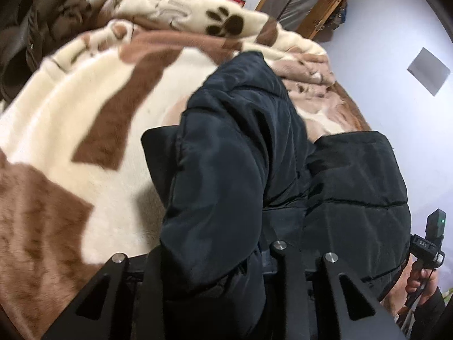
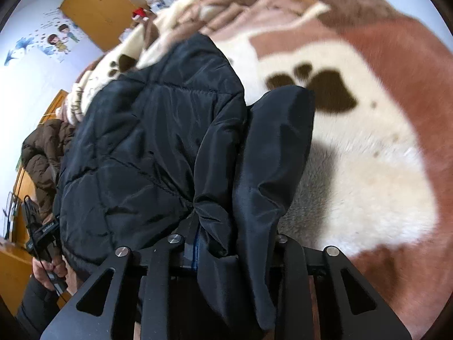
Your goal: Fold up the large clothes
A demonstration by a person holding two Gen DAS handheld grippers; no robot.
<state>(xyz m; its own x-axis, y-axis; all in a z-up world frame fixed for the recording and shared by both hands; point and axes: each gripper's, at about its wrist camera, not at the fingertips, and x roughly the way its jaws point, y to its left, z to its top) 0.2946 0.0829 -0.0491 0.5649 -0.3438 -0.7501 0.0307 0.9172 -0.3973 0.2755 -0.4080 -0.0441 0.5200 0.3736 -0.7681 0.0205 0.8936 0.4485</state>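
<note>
A black quilted puffer jacket (image 1: 240,147) hangs bunched between both grippers above a bed; it also shows in the right wrist view (image 2: 153,141). My left gripper (image 1: 215,263) is shut on a fold of the black jacket, which drapes over its fingers and hides the tips. My right gripper (image 2: 226,249) is shut on another edge of the jacket, fabric spilling over its fingers. The other hand-held gripper shows at the right edge of the left wrist view (image 1: 427,243) and at the lower left of the right wrist view (image 2: 42,235).
A cream and brown fleece blanket with paw prints (image 1: 93,130) covers the bed (image 2: 368,141). A brown puffer jacket (image 2: 45,153) lies at the bed's edge (image 1: 36,28). Wooden doors (image 2: 96,8) and white walls surround the bed.
</note>
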